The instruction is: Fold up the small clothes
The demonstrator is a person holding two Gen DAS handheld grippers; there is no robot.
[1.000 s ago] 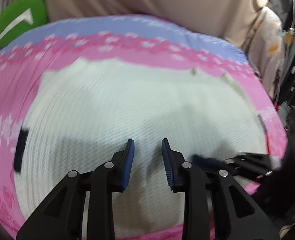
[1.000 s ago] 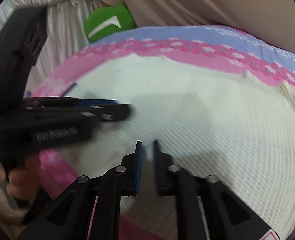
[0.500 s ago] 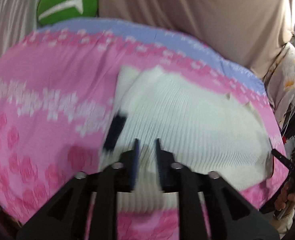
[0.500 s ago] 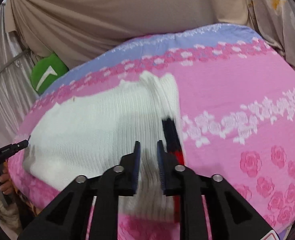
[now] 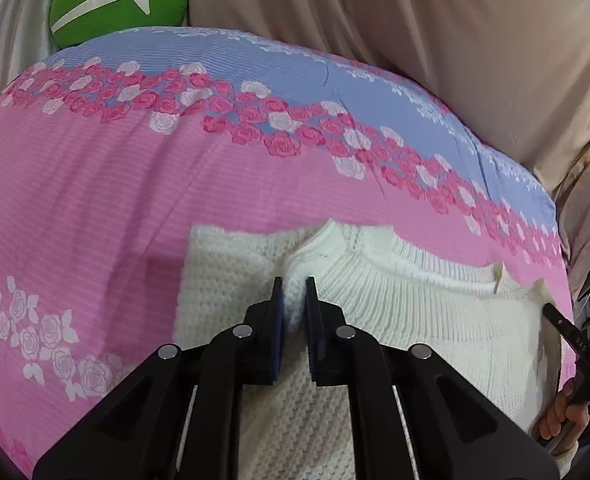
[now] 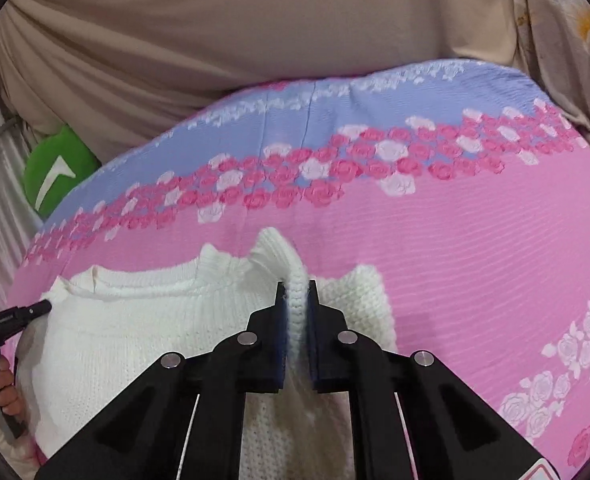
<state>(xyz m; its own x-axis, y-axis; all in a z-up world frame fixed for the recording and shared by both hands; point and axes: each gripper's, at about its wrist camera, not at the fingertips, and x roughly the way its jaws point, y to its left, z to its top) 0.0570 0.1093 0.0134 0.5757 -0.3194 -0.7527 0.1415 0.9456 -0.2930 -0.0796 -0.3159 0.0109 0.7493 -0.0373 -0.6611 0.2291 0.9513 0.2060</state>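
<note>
In the left wrist view the left tool (image 5: 294,300) pinches a raised ridge of the white knit sweater (image 5: 395,312), which lies on the near part of the pink floral bed (image 5: 135,180); the grasp for a fold looks made. In the right wrist view the right tool (image 6: 296,304) pinches the sweater's ribbed edge (near its right side), angled down at the bed. Next, I judge, both pinched edges must be lifted and carried over together.

- Left gripper (image 5: 293,300): black angular linkage arms, silver round rivets behind the jaws, blue pads inside.
- Right gripper (image 6: 296,300): same black build, silver rivets, blue pads.
</note>
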